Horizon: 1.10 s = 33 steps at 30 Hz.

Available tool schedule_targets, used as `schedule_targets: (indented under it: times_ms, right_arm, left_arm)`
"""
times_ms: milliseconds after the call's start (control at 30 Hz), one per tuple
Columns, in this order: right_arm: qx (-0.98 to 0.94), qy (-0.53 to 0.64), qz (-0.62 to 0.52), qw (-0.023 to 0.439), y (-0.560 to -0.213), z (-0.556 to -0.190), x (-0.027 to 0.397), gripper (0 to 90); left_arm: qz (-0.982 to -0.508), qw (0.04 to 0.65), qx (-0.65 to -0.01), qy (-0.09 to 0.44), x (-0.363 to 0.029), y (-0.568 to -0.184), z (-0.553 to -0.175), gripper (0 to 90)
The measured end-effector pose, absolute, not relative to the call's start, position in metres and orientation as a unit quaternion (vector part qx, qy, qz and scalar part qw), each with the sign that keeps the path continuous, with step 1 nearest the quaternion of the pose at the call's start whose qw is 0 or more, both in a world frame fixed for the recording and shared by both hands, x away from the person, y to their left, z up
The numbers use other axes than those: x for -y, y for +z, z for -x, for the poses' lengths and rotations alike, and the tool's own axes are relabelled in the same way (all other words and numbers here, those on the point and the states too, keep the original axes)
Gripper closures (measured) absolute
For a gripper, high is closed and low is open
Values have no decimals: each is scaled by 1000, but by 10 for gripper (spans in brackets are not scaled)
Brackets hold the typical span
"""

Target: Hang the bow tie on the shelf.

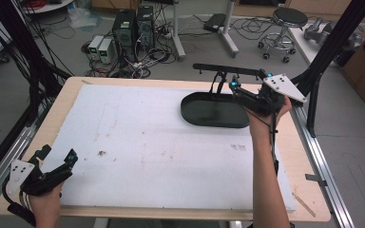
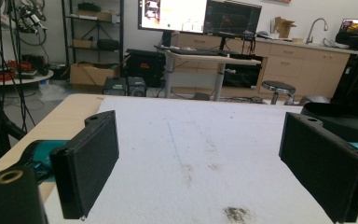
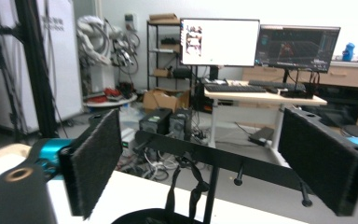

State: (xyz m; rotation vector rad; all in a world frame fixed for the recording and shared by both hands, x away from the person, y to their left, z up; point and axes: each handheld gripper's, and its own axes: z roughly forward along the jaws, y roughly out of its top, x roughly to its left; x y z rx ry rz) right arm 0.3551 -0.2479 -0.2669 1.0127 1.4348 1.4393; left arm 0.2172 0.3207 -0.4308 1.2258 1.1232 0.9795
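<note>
right tool (image 1: 240,90): jaws spread wide with nothing between them, hovering just past the far right rim of the black tray (image 1: 214,110)
left tool (image 1: 57,164): also wide and empty, parked low at the near left corner of the bench (image 1: 66,102), well apart from everything
tray: dark oval, flat on the white foam sheet (image 1: 138,142), far right side, right in front of the black hook rack (image 1: 228,70)
rack: straps (image 3: 189,184) hang off its bar over the tray's back edge
tip: looks like a release step, so I'd back the right tool off straight, clear of those straps and hooks, so the tray doesn't get nudged
</note>
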Motion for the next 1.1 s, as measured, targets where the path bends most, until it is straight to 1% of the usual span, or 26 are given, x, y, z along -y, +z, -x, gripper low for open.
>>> schedule_targets:
  times_ms: [33,233,267,300,367,400,467,500,533,600,667,733,767,933,1100]
  right_arm:
    - [-571,577,-400,425,-266,-343,253,118]
    - [-576,574,-393,429,-271,-307,270,117]
    - [-576,574,-393,429,-271,-307,270,117]
    - [-584,566,-392,431,-278,-295,278,117]
    - [-583,566,-394,430,-282,-291,281,117]
    - [-591,564,-394,421,-294,-281,290,117]
    - [-593,561,-398,418,-298,-277,293,117]
    - [-596,559,-399,416,-303,-272,296,117]
    - [-593,561,-402,414,-316,-261,305,117]
    - [-589,564,-409,409,-321,-256,309,117]
    - [-585,562,-419,407,-340,-246,319,117]
    - [-589,560,-420,405,-344,-244,321,117]
    - [-594,553,-420,408,-357,-237,325,117]
    - [-606,550,-417,395,-382,-227,329,117]
    - [-602,556,-415,394,-403,-223,331,117]
  left_arm:
    - [-522,569,-480,416,-322,-431,-217,123]
    - [-523,565,-480,420,-325,-431,-216,122]
    - [-523,565,-480,420,-325,-431,-216,122]
    - [-524,565,-481,419,-325,-432,-216,122]
    - [-524,565,-481,418,-325,-432,-216,122]
    - [-525,565,-480,418,-325,-431,-215,122]
    - [-525,566,-479,418,-325,-431,-215,122]
    - [-525,566,-478,418,-325,-431,-215,122]
    - [-525,566,-478,418,-325,-431,-215,122]
    - [-526,566,-478,418,-324,-432,-215,122]
    - [-527,565,-476,420,-324,-432,-214,122]
    - [-528,564,-475,421,-324,-431,-214,122]
    - [-528,564,-475,421,-324,-432,-214,122]
    - [-533,563,-470,422,-322,-432,-215,122]
    - [-534,563,-467,423,-322,-433,-215,122]
